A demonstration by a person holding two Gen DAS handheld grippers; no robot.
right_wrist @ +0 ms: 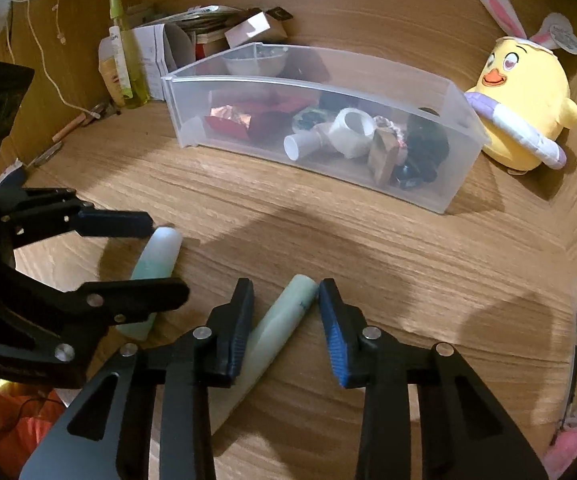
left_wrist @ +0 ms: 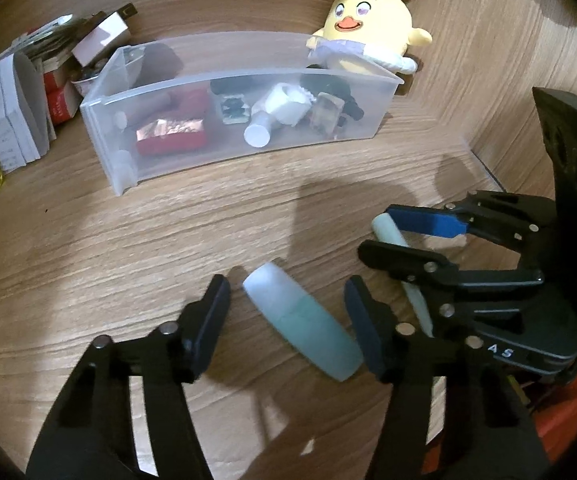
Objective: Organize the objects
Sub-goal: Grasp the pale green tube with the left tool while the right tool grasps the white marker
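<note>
Here, both grippers' open jaws straddle tubes (left_wrist: 304,320).

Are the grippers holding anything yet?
No. The left gripper is open around the teal bottle, and the right gripper is open around the pale tube; both lie on the table.

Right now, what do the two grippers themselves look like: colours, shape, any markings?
Both are matte black linkage frames with silver rivets at the pivots and triangular cut-outs in the arms. The left gripper has dark ribbed pads. The right gripper has one blue ribbed pad and one dark pad. White letters "A S" mark the right gripper's body. No cables or sleeves are clearly visible.
</note>
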